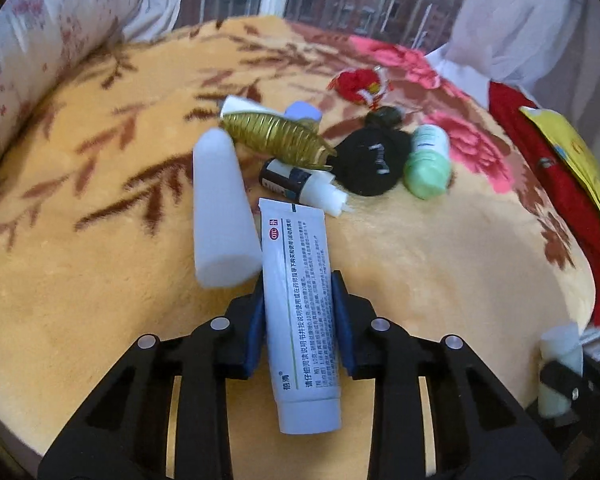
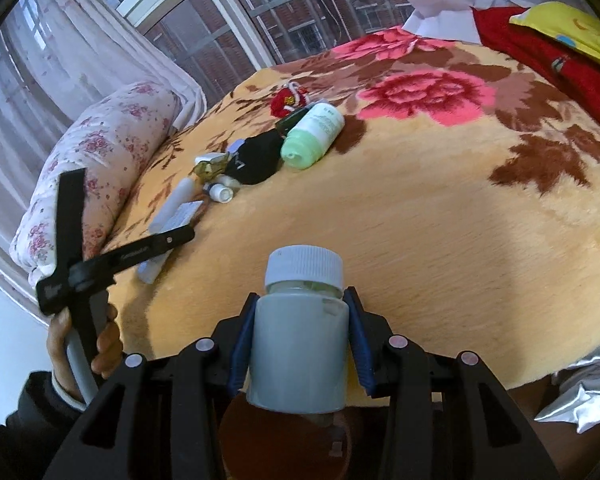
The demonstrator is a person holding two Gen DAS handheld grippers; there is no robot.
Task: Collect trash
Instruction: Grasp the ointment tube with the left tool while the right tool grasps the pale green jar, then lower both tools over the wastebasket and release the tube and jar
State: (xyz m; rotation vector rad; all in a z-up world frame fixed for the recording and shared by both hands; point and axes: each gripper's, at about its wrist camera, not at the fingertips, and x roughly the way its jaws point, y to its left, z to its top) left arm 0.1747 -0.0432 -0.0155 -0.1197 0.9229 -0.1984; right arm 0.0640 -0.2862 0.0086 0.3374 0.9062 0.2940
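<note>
White tube (image 1: 300, 300), flat and soft, clamped across its middle by the left gripper (image 1: 299, 320). Cap end toward the camera, crimped end toward the pile. Looks light and squashy, likely to bend or ooze if squeezed hard. Best held where it is now, across the flat body, not at the thin crimped end.

Grey bottle (image 2: 298, 344) with a white screw cap, clamped round its body by the right gripper (image 2: 300, 344). Hard and smooth, so maybe a bit slippery. Probably light. Good hold low on the round body, under the cap. Something round and brown just below it, too dark to name.

Still lying on the bed blanket (image 1: 440, 280): a white foam cone (image 1: 220, 208) just beside the tube, a small dark bottle (image 1: 300, 184) with a white tip, a crinkly gold wrapper (image 1: 276, 138), a black cloth pouch (image 1: 374, 164), a green bottle (image 1: 426, 162) on its side, and a red tassel thing (image 1: 358, 86) farther back. Foam surely feather-light and squishy, wrapper thin and crackly, pouch floppy. Green bottle round, so likely to roll; best gripped across the middle.

Flowered pillow (image 2: 100, 168) at the bed's edge by the window. A hand (image 2: 84, 344) seen low in the right view, holding the other gripper's handle.
</note>
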